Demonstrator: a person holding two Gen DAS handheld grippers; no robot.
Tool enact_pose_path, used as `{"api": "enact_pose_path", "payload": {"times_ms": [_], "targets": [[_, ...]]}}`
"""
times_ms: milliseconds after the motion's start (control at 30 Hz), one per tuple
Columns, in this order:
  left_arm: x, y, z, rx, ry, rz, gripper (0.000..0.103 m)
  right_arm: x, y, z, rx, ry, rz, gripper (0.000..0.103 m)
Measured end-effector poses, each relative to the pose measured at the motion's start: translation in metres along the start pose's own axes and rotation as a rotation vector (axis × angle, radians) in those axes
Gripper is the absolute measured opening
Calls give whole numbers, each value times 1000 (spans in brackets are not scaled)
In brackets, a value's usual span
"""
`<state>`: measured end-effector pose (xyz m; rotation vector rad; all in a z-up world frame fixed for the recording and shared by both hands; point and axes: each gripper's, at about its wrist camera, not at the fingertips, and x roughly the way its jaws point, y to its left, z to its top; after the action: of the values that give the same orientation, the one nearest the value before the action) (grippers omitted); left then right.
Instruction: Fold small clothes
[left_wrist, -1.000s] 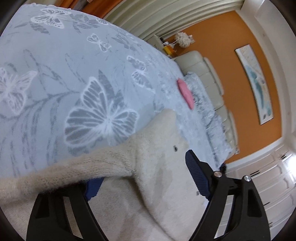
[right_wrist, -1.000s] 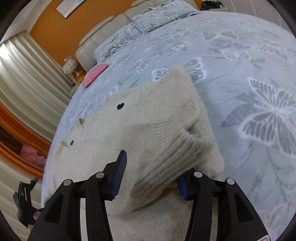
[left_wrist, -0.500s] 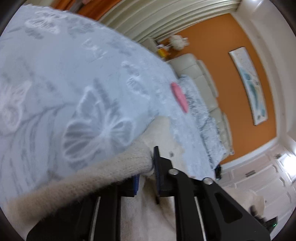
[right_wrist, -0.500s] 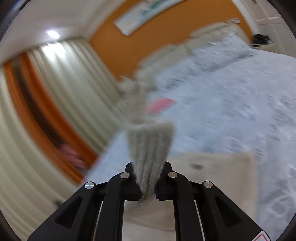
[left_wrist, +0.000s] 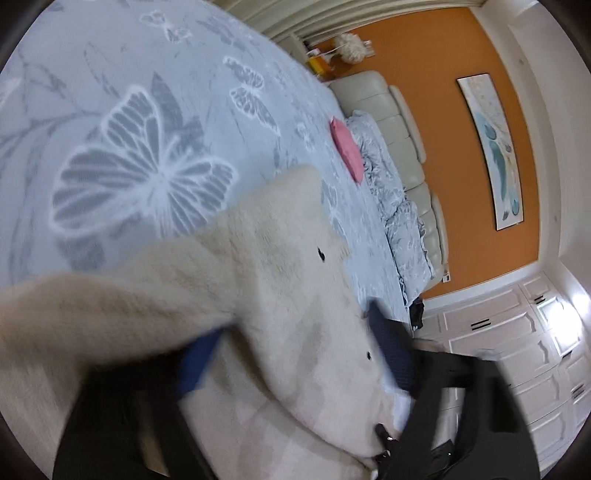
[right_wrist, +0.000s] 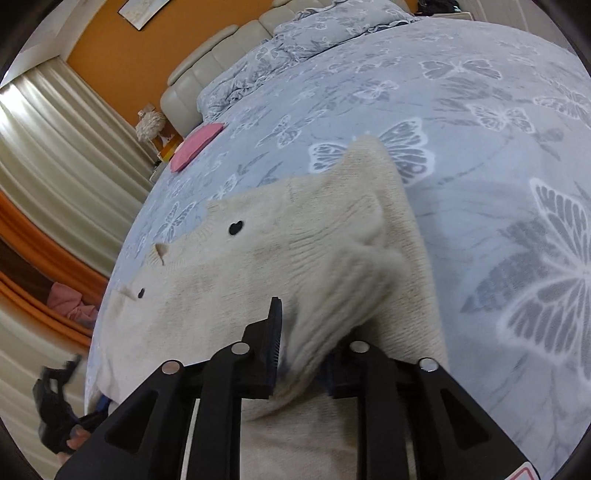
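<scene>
Cream knit sweater (right_wrist: 280, 258) lies spread flat on the butterfly bedspread (right_wrist: 480, 122), and I have both tools down at its near edge. My right gripper (right_wrist: 306, 343) has its jaws parted, with the ribbed sleeve (right_wrist: 332, 306) draped loosely between them, not pinched. My left gripper (left_wrist: 295, 350) is blurred, but its blue pads (left_wrist: 195, 362) stand wide apart with the other sleeve (left_wrist: 110, 314) lying over the left finger, so I read it as released. Past the tools, the sweater's front shows small dark buttons (right_wrist: 235, 228). Farther up the bedspread, well apart from the sweater, rests a pink cloth (right_wrist: 195, 146). Beyond that I see the rumpled duvet (right_wrist: 306, 40), the padded headboard (right_wrist: 207, 70) and the orange wall (left_wrist: 443, 110).
</scene>
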<state>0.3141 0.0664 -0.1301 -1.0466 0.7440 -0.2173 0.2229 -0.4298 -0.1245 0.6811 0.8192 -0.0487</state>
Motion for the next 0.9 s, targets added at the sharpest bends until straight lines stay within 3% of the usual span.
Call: {"api": "enact_pose_path", "payload": {"times_ms": [33,67,200,233,300,333,367,400,433,500,600,667,700,800,833,867,900], "targets": [[0,6,3,-7,0,-17,26,2,2,-1,3,3,3,21],[-2,12,6,-27,-7,-32,14,2,3,1,5,5,22,13],[-26,13,16,-5,-123,-58,11,-36,23,13,-11,-131,204,9],[-31,13,16,0,-152,-57,11,-41,23,12,-30,-157,193,9],[-28,20,16,-25,-137,-43,11,-27,10,6,-47,-104,87,9],[-21,27,13,-48,-104,-13,11,-3,-12,-1,-24,-15,-30,9],[-17,32,10,-69,-82,10,11,3,-24,-5,2,11,-28,4],[-14,36,7,-85,-69,19,12,-6,-33,-5,46,-25,42,5],[-15,33,6,-73,-71,33,14,-11,-34,-1,56,-16,27,7],[-16,25,7,-49,-63,66,17,-23,-29,4,60,-29,-38,18],[-16,22,4,-46,-57,111,19,-55,0,10,7,-150,-221,26],[-17,18,4,-35,-54,138,20,-62,30,11,-62,-184,-158,33],[-17,17,4,-32,-55,148,21,-57,48,14,-95,-163,-116,39],[-18,15,5,-35,-58,168,22,-10,120,12,-233,-27,51,37],[-18,16,5,-31,-61,172,22,13,152,2,-299,21,90,34],[-18,15,6,-27,-62,176,22,31,173,-5,-343,57,117,25],[-18,16,6,-23,-64,179,22,60,203,-18,-401,122,156,9]]}}
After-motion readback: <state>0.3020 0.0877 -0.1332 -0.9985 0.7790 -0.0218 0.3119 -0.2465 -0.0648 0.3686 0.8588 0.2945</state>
